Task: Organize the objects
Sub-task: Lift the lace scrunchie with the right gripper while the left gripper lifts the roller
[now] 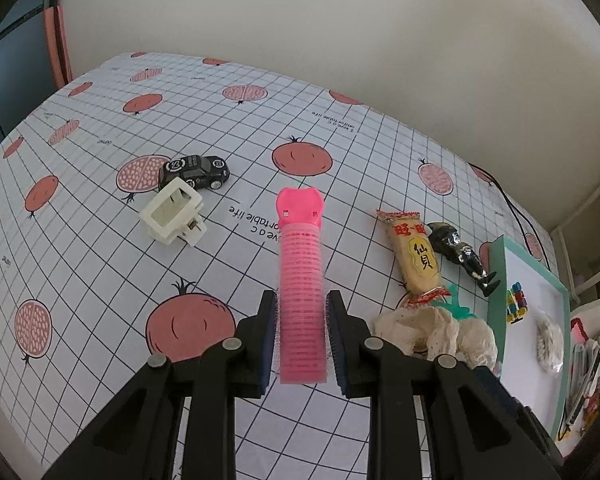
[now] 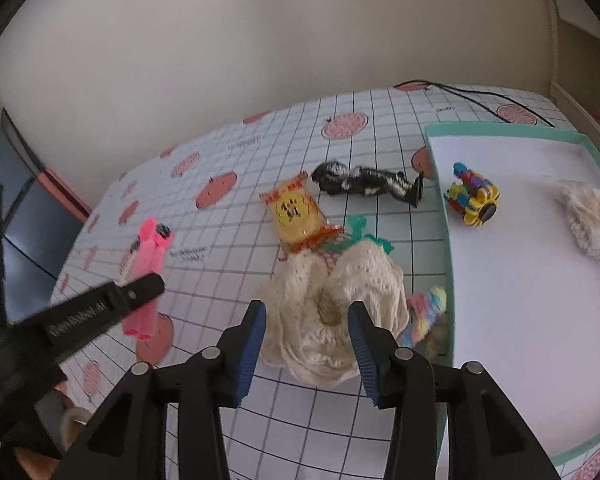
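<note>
Plastic and light, the pink hair roller looked stiff; the left gripper pinched its bristly barrel mid-length. The right gripper stood wide around the soft cream knit.

You have a white tablecloth ruled in a dark grid and printed with salmon-pink pomegranates, and on it a hot-pink hair roller, a black toy car with white markings and a cream-white claw clip. Toward the cloth's right edge, your snack packet is yellow with red ends, the figurine black and white, the knitted piece cream. The tray is white inside with a teal rim, and your grippers are black with blue pads.
</note>
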Available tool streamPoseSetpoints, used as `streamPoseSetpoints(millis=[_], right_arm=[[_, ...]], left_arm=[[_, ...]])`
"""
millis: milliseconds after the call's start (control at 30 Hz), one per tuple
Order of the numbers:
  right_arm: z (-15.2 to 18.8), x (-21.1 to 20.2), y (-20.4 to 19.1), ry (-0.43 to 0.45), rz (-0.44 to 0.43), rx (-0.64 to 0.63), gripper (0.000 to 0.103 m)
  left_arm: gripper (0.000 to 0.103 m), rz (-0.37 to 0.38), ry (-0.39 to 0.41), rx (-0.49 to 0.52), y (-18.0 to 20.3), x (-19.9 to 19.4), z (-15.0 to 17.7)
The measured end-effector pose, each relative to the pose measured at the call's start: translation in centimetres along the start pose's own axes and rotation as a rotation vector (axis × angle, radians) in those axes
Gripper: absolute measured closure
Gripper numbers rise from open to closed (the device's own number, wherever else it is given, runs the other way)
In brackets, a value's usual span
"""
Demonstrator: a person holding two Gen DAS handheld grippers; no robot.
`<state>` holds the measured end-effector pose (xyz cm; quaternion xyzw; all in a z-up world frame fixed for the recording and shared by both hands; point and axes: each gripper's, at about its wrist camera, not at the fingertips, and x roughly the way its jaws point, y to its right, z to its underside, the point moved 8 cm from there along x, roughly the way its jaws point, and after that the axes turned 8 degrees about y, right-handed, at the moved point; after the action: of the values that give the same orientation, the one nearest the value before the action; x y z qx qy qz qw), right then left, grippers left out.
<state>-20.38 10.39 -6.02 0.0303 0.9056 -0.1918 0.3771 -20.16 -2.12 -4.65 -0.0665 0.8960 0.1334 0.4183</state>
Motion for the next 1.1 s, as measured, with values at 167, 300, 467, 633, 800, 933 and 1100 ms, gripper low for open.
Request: streamPoseSetpoints(millis=[167,300,467,633,800,933,1100], right_arm=[[0.7,0.9,0.1,-0.026,0.005,-0.009,0.05],[1.5,1.7,0.0,-0.052,0.017,-0.032,0.045],[1.8,2.2,-0.4,-0.055,0.024,-0.057,0.035],[2.4,2.8,-1.1,-0.067,0.043,-0.11,0.032],[2.9,3.4,-1.4,-0.072,0.067,-0.153,0.03],[3.1,3.6,-1.7,-0.069,0.082,-0.189,0.026],[3.4,3.8,-2.1,-0.065,0.113,-0.244,0.024]], left_arm=[[0.077,0.0,-0.015,0.002,0.0,0.5,0.3],[0.077,0.001,-0.024,0.006,0.1,0.8,0.5],[0.077,0.0,-0.031,0.004,0.2,1.2,0.6],[0.077,-0.004,-0.037,-0.003,-0.1,1.6,0.6],[0.077,-0.007,-0.044,-0.009,-0.4,1.9,0.7],[0.077,-0.01,-0.047,-0.005,-0.3,2.1,0.8],[0.077,-0.013,-0.05,-0.009,-0.5,2.3,0.9]])
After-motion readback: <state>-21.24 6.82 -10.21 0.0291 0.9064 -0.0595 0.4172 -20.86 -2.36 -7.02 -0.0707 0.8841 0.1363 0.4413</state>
